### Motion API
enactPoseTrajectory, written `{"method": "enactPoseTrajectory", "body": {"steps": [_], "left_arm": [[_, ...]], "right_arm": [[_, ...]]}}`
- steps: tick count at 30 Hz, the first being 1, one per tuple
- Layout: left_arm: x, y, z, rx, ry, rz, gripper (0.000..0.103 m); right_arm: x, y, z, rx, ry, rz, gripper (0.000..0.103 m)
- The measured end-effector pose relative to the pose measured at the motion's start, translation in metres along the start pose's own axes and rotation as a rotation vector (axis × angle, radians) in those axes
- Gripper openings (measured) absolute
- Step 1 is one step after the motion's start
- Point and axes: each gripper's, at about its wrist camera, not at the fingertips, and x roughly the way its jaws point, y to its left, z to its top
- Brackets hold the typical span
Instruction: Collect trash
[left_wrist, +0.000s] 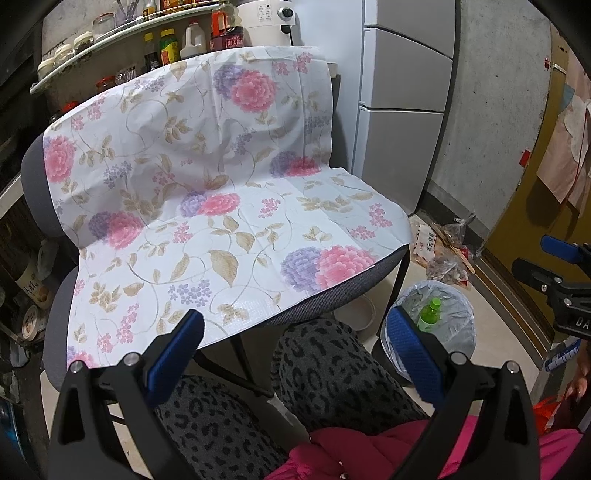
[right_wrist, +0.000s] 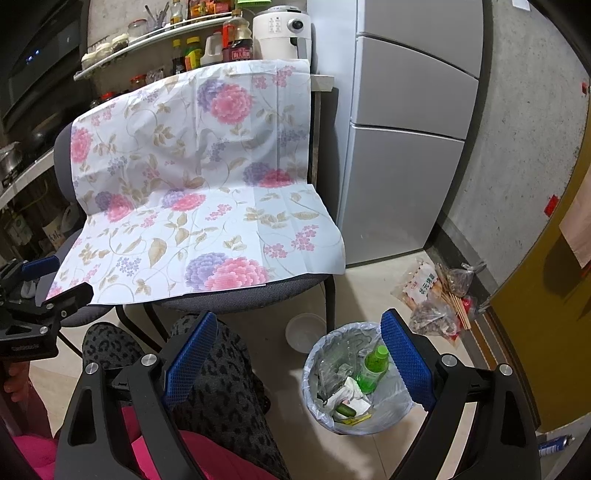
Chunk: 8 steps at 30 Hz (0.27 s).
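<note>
Ahead of both grippers, a floral cloth (right_wrist: 192, 206) drapes the chairs (right_wrist: 258, 291), fridge (right_wrist: 406, 147) beyond to the right. Left gripper (left_wrist: 295, 354) wide, empty; right gripper (right_wrist: 299, 358) wide, empty too. Just below the right gripper's tips sits the lined trash bin (right_wrist: 317, 410), green bottle (right_wrist: 371, 369) inside. Bagged trash (right_wrist: 432, 295) lies farther right on the floor.

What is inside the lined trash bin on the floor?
In the trash bin: a green bottle, crumpled clear plastic, white paper and a small green item. Anything deeper is covered.
</note>
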Motion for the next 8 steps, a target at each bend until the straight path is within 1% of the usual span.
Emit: {"method": "enactPoseTrajectory", "body": {"steps": [2, 5, 7, 8], "left_arm": [[0.002, 0.001, 0.000, -0.006, 0.015, -0.003, 0.096], [0.011, 0.009, 0.001, -0.041, 0.033, 0.003, 0.096], [0.021, 0.023, 0.000, -0.074, 0.049, 0.019, 0.096], [0.027, 0.030, 0.000, -0.090, 0.058, 0.028, 0.096]], "right_arm": [[0.005, 0.003, 0.002, 0.000, 0.005, 0.001, 0.090], [0.016, 0.009, 0.007, -0.001, 0.015, 0.013, 0.090], [0.029, 0.014, 0.013, -0.002, 0.028, 0.030, 0.090], [0.029, 0.014, 0.013, -0.002, 0.028, 0.030, 0.090]]}}
